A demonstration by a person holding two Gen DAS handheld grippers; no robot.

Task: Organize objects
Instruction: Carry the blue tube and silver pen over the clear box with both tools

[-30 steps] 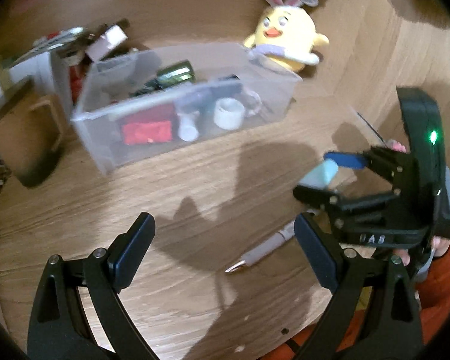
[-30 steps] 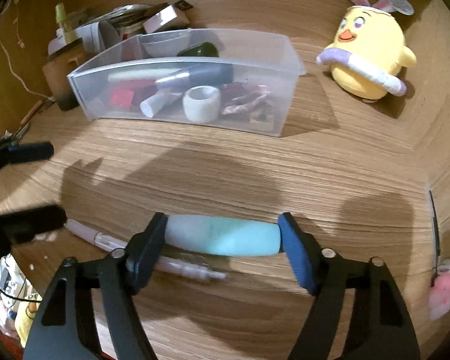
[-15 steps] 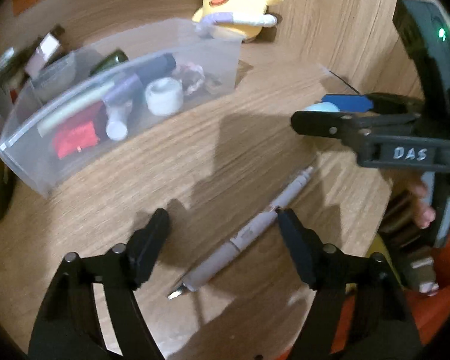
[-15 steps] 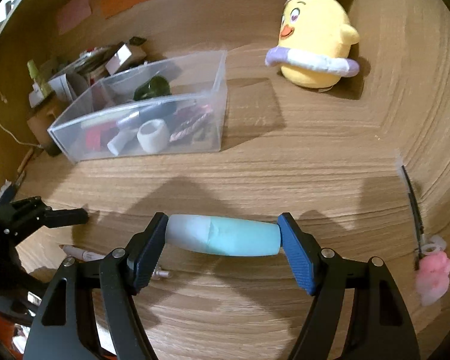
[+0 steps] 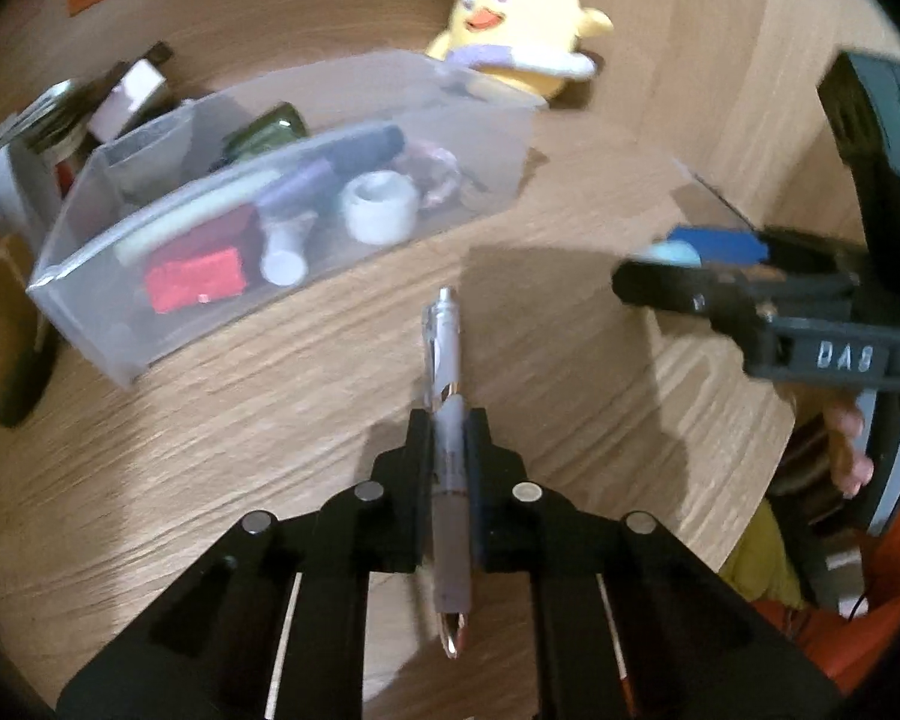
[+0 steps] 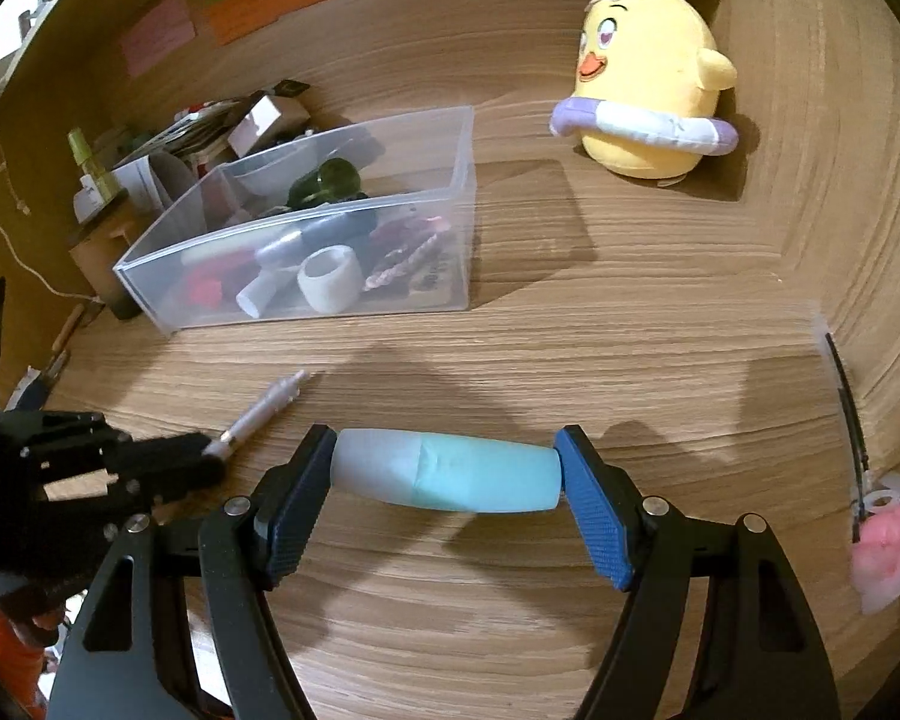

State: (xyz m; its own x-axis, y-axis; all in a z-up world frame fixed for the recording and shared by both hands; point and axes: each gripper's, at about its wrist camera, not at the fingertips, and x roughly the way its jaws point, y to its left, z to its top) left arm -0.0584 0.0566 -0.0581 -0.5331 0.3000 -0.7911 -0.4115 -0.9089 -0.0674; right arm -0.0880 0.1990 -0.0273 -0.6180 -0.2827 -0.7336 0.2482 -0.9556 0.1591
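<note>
**Pen clamped, tube in hand, bin waiting**

Nearest, at lower centre of the left wrist view: left gripper [image 5: 447, 426] just closed down from wide open onto the pen [image 5: 447, 420], pads tight against the grey barrel. Pen lengthwise between the fingers, silver clip end pointing up-frame toward the bin, tip down toward the camera. A second before, flat on the table [image 5: 210, 420] with nothing gripping it; now secured, so probably ready for lifting and carrying.

In the right wrist view, lower centre: right gripper [image 6: 447, 471] held partly open around a pale blue tube [image 6: 447, 471], pinched end to end across the blue pads, unchanged from a second before.

Farther up, left of centre: clear bin [image 6: 462, 210], already crowded with a white tape roll [image 6: 329, 277] and other small items. Beyond it, upper right: yellow plush chick [image 6: 648, 96].
</note>
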